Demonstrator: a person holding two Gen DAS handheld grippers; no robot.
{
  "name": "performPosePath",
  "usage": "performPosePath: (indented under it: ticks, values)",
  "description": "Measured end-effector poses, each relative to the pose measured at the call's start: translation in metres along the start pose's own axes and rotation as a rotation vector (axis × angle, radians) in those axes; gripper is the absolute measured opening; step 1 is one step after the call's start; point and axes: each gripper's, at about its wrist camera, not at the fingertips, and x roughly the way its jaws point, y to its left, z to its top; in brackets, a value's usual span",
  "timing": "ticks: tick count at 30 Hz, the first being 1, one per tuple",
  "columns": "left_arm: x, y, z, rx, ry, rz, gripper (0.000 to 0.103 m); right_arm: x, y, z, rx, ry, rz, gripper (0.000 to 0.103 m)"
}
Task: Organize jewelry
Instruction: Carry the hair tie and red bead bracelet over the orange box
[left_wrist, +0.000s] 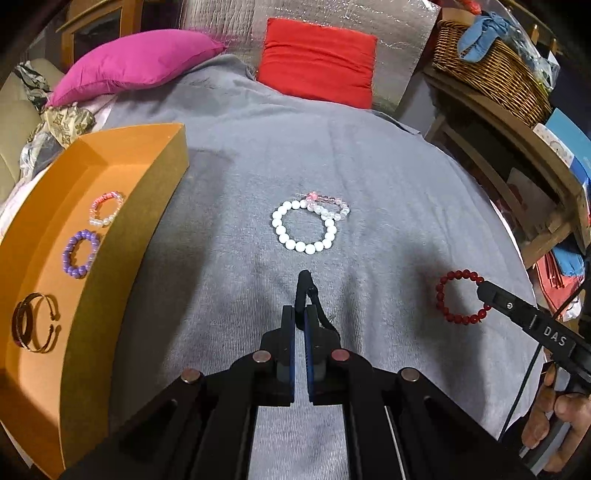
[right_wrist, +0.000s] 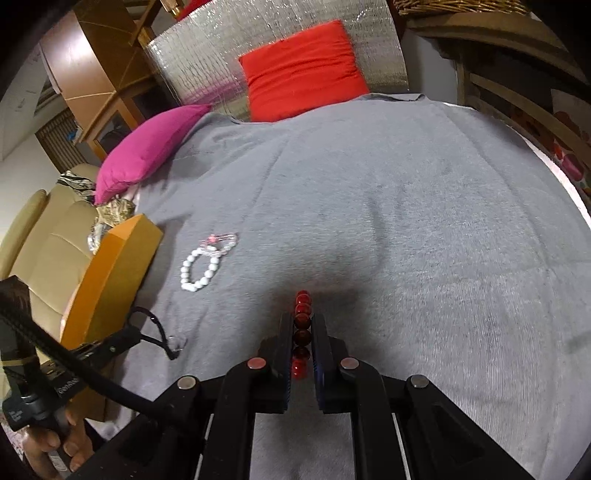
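Looking along my two tools, I see first the gray blanket (left_wrist: 369, 166) that covers the bed, with a red pillow (left_wrist: 317, 59) and a pink pillow (left_wrist: 136, 66) at its far end. At my left lies the orange box (left_wrist: 122, 236), open at the top. Inside it rest a pair of gold bangles (left_wrist: 35, 321), a purple bead bracelet (left_wrist: 80, 253) and a pink and white bead bracelet (left_wrist: 106, 208), each apart from the others.

My left gripper (left_wrist: 305, 275) hovers over the middle of the blanket. Its jaws are clenched, and a thin black cord seems caught between them; what the cord belongs to I cannot tell. Just beyond the tips lies the white bead bracelet (left_wrist: 305, 230), and a clear pink bracelet (left_wrist: 328, 203) touches its far side and partly overlaps it.

My right gripper (right_wrist: 302, 317) is more to the right side of the blanket. Its jaws are grasping the dark red bead bracelet (right_wrist: 302, 332), which stands on edge in a line between the two fingers. From the left camera the same bracelet shows as a ring, with the finger of the right tool over its right side.
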Motion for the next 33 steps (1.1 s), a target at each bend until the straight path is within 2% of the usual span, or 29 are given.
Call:
performPosePath:
  ticks: [16, 33]
  values:
    - [-0.038, -0.012, -0.009, 0.030, -0.057, 0.027, 0.005, -0.041, 0.025, -0.018, -0.022, -0.035, 0.011, 0.010]
    - [-0.054, -0.005, -0.021, 0.015, -0.073, 0.046, 0.005, -0.049, 0.037, -0.031, -0.057, -0.024, -0.035, 0.010]
